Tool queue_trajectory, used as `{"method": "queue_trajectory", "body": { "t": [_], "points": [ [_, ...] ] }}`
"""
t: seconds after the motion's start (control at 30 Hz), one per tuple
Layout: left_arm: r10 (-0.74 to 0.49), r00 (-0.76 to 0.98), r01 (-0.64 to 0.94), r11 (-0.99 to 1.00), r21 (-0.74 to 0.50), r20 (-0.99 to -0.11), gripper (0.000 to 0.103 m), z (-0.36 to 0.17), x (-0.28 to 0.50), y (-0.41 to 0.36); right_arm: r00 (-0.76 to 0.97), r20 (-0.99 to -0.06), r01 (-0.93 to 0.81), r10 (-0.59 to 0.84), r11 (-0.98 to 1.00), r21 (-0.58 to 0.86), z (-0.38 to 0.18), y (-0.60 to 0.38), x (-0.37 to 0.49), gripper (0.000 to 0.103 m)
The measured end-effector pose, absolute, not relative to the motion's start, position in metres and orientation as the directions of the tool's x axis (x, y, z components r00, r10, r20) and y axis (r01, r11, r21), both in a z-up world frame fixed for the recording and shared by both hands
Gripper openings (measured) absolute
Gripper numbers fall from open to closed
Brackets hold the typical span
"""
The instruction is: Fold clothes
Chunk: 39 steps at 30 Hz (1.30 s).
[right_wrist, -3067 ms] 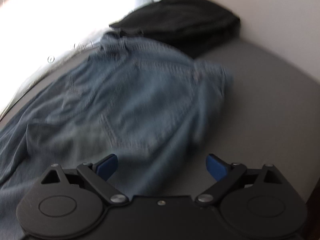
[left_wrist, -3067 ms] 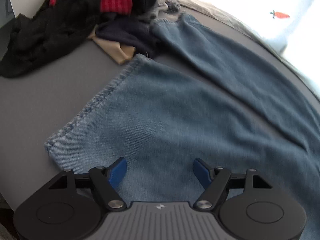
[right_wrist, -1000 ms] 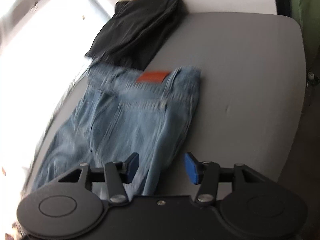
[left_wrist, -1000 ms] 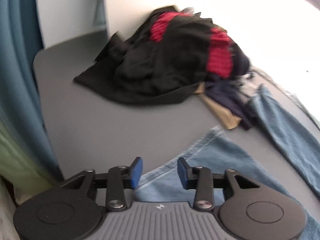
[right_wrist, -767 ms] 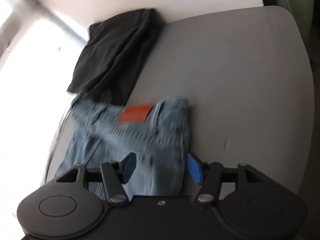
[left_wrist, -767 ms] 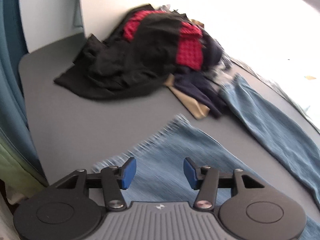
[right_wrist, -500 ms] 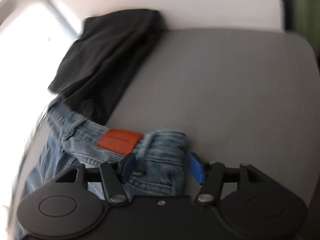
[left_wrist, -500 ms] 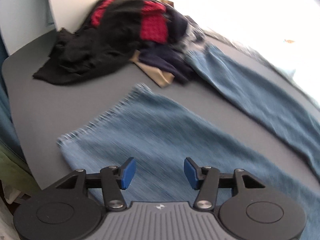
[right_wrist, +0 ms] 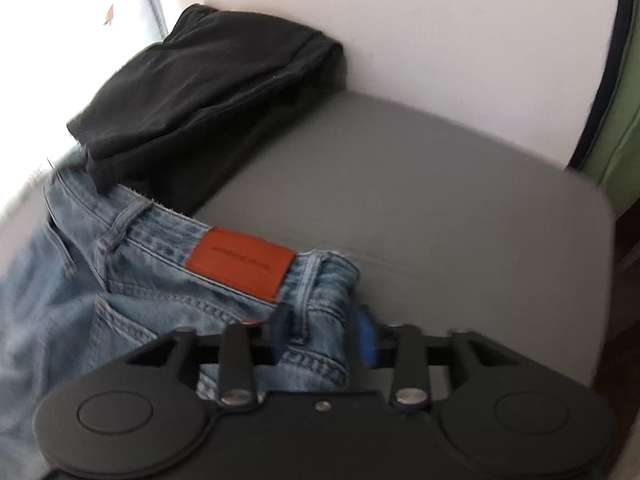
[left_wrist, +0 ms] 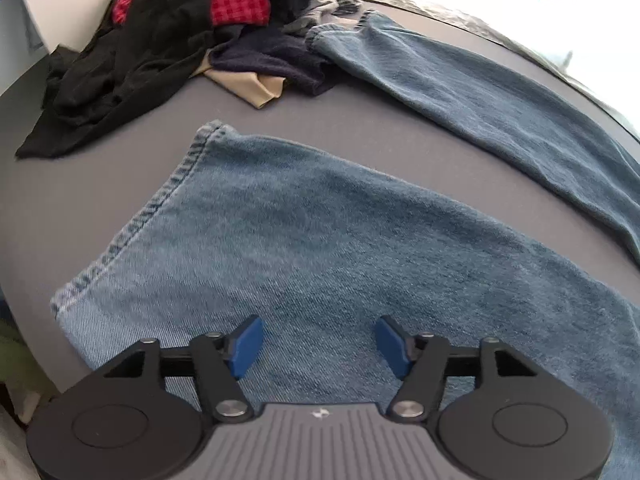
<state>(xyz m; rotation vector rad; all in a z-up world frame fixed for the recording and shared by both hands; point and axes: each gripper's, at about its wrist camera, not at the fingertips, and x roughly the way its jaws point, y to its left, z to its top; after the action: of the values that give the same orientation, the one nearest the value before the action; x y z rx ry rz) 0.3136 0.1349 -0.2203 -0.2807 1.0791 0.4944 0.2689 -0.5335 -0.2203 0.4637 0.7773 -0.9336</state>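
We see the jeans [left_wrist: 320,240] spread flat on the grey table [left_wrist: 80,200], legs apart, one hem nearest the left gripper [left_wrist: 318,342]. Its jaws stand wide apart above the denim of the near leg, holding nothing, placed, we judge, to take that leg near its hem. The right gripper [right_wrist: 320,338] sits at the waistband corner beside the orange leather patch [right_wrist: 240,266]; its jaws have drawn close about the bunched denim, though blur keeps us from telling whether they actually grip. Holding waist and leg end at once would let us fold the garment lengthwise. A folded black garment [right_wrist: 200,92] lies against the wall; an unfolded pile of clothes [left_wrist: 180,32] waits beyond.
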Motion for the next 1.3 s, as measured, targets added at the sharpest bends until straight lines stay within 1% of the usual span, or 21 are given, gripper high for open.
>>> {"method": "queue_trajectory", "body": {
  "t": [0.03,0.1,0.2,0.27,0.4,0.43,0.47,0.53,0.6,0.7,0.73,0.8,0.87,0.9,0.97,1.0,1.03,1.1,1.13,1.23,1.3],
  "points": [
    [0.241,0.384,-0.519,0.855,0.007,-0.891,0.065,-0.219,0.314,0.140,0.341,-0.748,0.853,-0.570,0.522,-0.009,-0.216,-0.525,0.271,0.055],
    [0.219,0.402,-0.547,0.836,-0.041,-0.889,0.065,-0.216,0.317,0.155,0.328,-0.722,0.853,-0.609,0.519,-0.050,-0.204,-0.507,0.272,0.080],
    [0.180,0.441,-0.575,0.809,-0.123,-0.879,0.065,-0.209,0.328,0.178,0.437,-0.659,0.825,-0.612,0.565,0.022,-0.184,-0.474,0.265,0.095],
    [0.168,0.470,-0.566,0.810,-0.150,-0.867,0.065,-0.203,0.339,0.190,0.492,-0.647,0.789,-0.582,0.612,0.049,-0.176,-0.450,0.272,0.103],
    [0.139,0.557,-0.511,0.835,-0.207,-0.819,0.064,-0.196,0.368,0.213,0.571,-0.657,0.706,-0.492,0.703,0.086,-0.181,-0.396,0.310,0.103],
    [0.133,0.571,-0.501,0.838,-0.215,-0.810,0.061,-0.196,0.379,0.220,0.585,-0.663,0.683,-0.468,0.724,0.091,-0.185,-0.382,0.321,0.103],
    [0.122,0.581,-0.487,0.844,-0.224,-0.805,0.055,-0.196,0.390,0.226,0.582,-0.677,0.674,-0.451,0.733,0.091,-0.192,-0.368,0.331,0.103],
    [0.085,0.601,-0.436,0.868,-0.237,-0.795,0.015,-0.197,0.415,0.238,0.587,-0.697,0.654,-0.411,0.748,0.110,-0.201,-0.344,0.345,0.103],
    [0.082,0.612,-0.406,0.886,-0.223,-0.787,0.016,-0.198,0.439,0.248,0.586,-0.714,0.643,-0.382,0.756,0.124,-0.211,-0.322,0.357,0.103],
    [0.104,0.622,-0.423,0.878,-0.222,-0.776,0.017,-0.200,0.470,0.268,0.546,-0.753,0.631,-0.368,0.771,0.081,-0.228,-0.293,0.379,0.103],
    [0.091,0.629,-0.431,0.868,-0.248,-0.772,0.020,-0.202,0.479,0.276,0.531,-0.762,0.629,-0.371,0.775,0.060,-0.232,-0.286,0.383,0.103],
    [0.071,0.635,-0.436,0.855,-0.281,-0.769,0.035,-0.206,0.495,0.286,0.513,-0.780,0.612,-0.360,0.790,0.038,-0.237,-0.277,0.384,0.103],
    [0.073,0.634,-0.438,0.855,-0.279,-0.770,0.035,-0.209,0.508,0.293,0.477,-0.802,0.603,-0.359,0.798,0.001,-0.245,-0.270,0.385,0.103],
    [0.078,0.628,-0.443,0.854,-0.273,-0.774,0.035,-0.211,0.512,0.293,0.477,-0.798,0.603,-0.369,0.798,-0.008,-0.248,-0.268,0.383,0.103],
    [0.082,0.618,-0.455,0.848,-0.271,-0.782,0.033,-0.215,0.520,0.295,0.490,-0.789,0.621,-0.371,0.784,0.016,-0.252,-0.269,0.383,0.103],
    [0.087,0.620,-0.461,0.845,-0.272,-0.780,0.030,-0.215,0.522,0.295,0.488,-0.789,0.624,-0.374,0.781,0.016,-0.252,-0.270,0.384,0.103],
    [0.093,0.625,-0.464,0.843,-0.273,-0.775,0.016,-0.215,0.523,0.294,0.487,-0.789,0.621,-0.376,0.784,0.010,-0.252,-0.270,0.386,0.103],
    [0.118,0.626,-0.472,0.844,-0.254,-0.771,0.006,-0.210,0.524,0.291,0.487,-0.788,0.622,-0.375,0.783,0.012,-0.252,-0.271,0.391,0.103],
    [0.134,0.630,-0.474,0.847,-0.242,-0.765,0.004,-0.204,0.523,0.289,0.489,-0.788,0.620,-0.374,0.784,0.013,-0.252,-0.271,0.392,0.103],
    [0.184,0.652,-0.471,0.859,-0.203,-0.735,0.004,-0.176,0.517,0.277,0.495,-0.787,0.613,-0.370,0.790,0.014,-0.251,-0.272,0.394,0.103],
    [0.220,0.665,-0.441,0.887,-0.138,-0.714,0.004,-0.149,0.511,0.266,0.501,-0.786,0.602,-0.362,0.799,0.016,-0.251,-0.275,0.393,0.103]
  ]
}}
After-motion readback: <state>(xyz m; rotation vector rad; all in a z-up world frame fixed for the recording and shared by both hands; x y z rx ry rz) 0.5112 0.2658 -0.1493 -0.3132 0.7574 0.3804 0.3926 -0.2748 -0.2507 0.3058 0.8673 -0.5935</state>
